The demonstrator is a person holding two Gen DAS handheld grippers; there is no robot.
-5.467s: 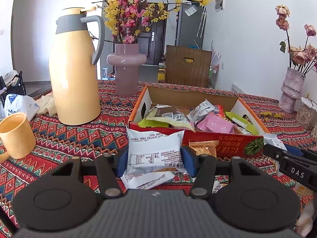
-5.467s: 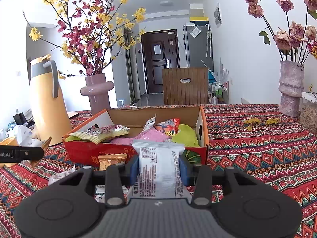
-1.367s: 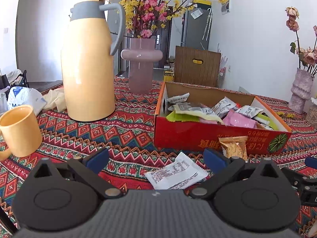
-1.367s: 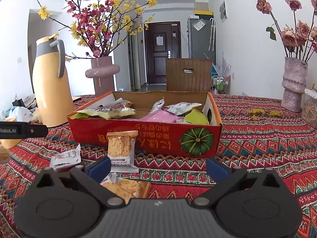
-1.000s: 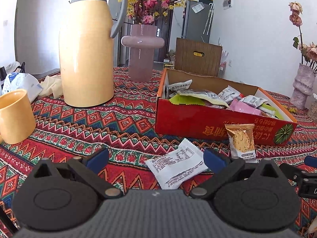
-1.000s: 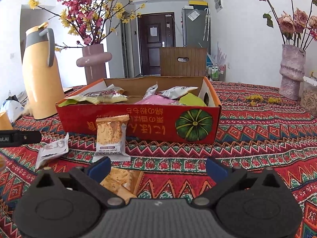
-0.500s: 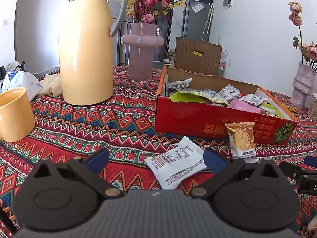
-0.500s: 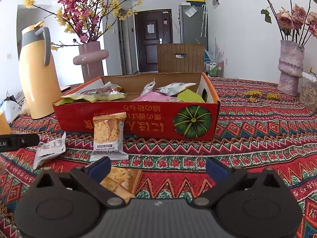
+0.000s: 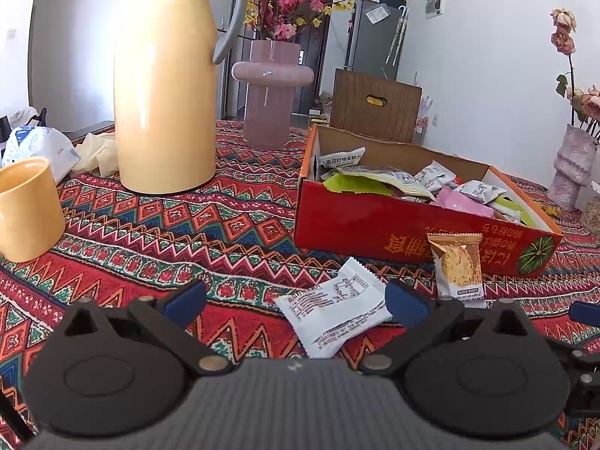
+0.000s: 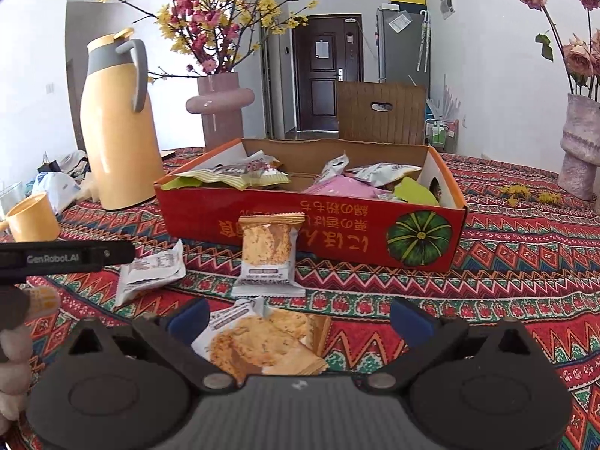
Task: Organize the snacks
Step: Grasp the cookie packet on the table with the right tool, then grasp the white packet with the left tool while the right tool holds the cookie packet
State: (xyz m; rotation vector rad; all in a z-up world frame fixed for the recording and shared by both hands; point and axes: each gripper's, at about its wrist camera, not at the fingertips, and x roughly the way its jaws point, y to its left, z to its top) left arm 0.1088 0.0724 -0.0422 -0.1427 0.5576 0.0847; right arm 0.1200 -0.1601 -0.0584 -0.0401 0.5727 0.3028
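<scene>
We have the white snack packet (image 9: pixel 333 313) lying flat on the bench (image 9: pixel 210 232), printed side up, just ahead of our left gripper (image 9: pixel 294 302) and sitting between its fingers (image 9: pixel 403 302), a little toward the right-hand one. Its long axis runs on a diagonal, near corner low by the gripper body, far corner pointing up toward the red box (image 9: pixel 393 225). It looks thin, crinkly and light, with sawtooth seals at the ends, so we judge it will slide or buckle if we pinch it carelessly.

Our left fingers are spread wide and hold nothing. We think the left is the nearer one for this packet; from the right view the same packet (image 10: pixel 150 273) lies well off to the left, partly behind the other tool.

Our right gripper (image 10: pixel 298 318) is likewise wide apart and empty. A cracker packet (image 10: pixel 262 341) lies flat right under it, between the fingers and closer to the left one, with its orange-and-white wrapper showing. Just beyond it, a second biscuit packet (image 10: pixel 272 255) stands upright, leaning against the front wall of the box.

The box itself is already full of mixed packets, open-topped, close ahead of both grippers. Off to the left stand a yellow thermos (image 9: pixel 165 86) and a yellow mug (image 9: pixel 28 208), well apart from the packets.
</scene>
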